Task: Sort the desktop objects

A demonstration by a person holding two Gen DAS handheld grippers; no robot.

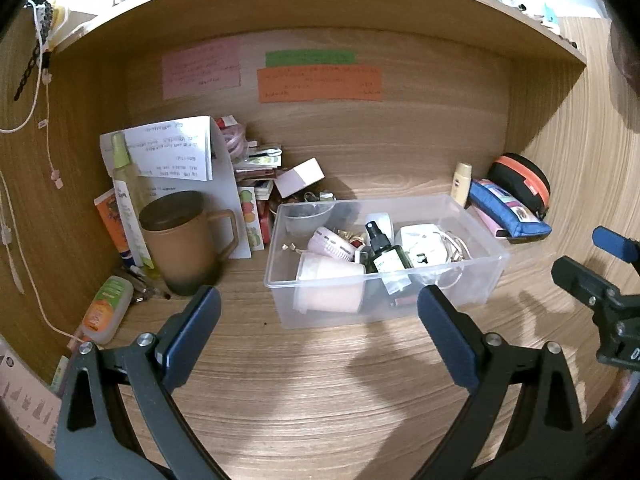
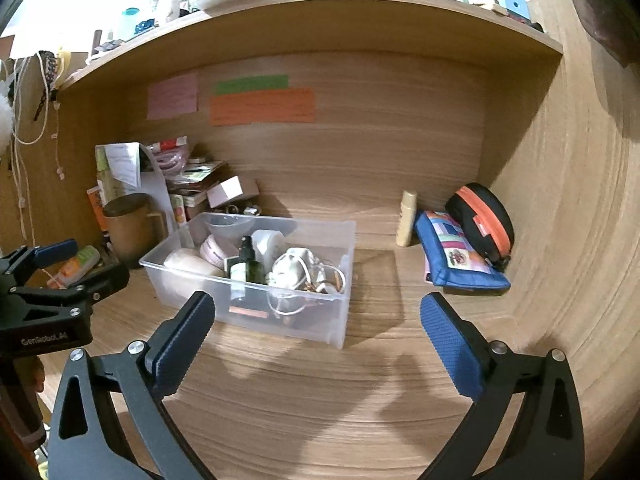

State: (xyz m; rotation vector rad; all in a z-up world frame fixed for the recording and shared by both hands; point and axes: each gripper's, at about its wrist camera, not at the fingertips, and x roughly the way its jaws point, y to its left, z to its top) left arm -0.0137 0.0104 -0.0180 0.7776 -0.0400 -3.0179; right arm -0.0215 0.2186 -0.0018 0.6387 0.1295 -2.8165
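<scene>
Wooden tabletop (image 1: 320, 380) in a desk alcove, mid-sort. Left tool (image 1: 320, 300) and right tool (image 2: 318, 308) both spread wide, empty, hovering short of the clear plastic bin (image 1: 496, 258), touching nothing.

Already in the bin: dark green spray bottle (image 1: 384, 250), pink cup on its side (image 1: 330, 278), white charger with cable (image 1: 422, 242), clear funnel-like cup (image 1: 310, 214), other small items too jumbled to name.

Apparently still unsorted: brown lidded mug (image 1: 182, 242) left of the bin; orange-labelled bottle (image 1: 107, 308) lying at far left; tall pale green bottle (image 1: 128, 204) among papers and small boxes behind; cream tube (image 2: 406, 218), blue patchwork pouch (image 2: 460, 260) and black case with orange zip (image 2: 484, 218) well apart on the right. Judged partway done, many loose items remaining.

Readable writing: "GenRobot.AI" on the left tool's body in the right wrist view. Notes on the back wall, pink (image 1: 200, 68), green (image 1: 310, 57) and orange (image 1: 318, 84), handwritten but illegible; bottle labels too blurred.
</scene>
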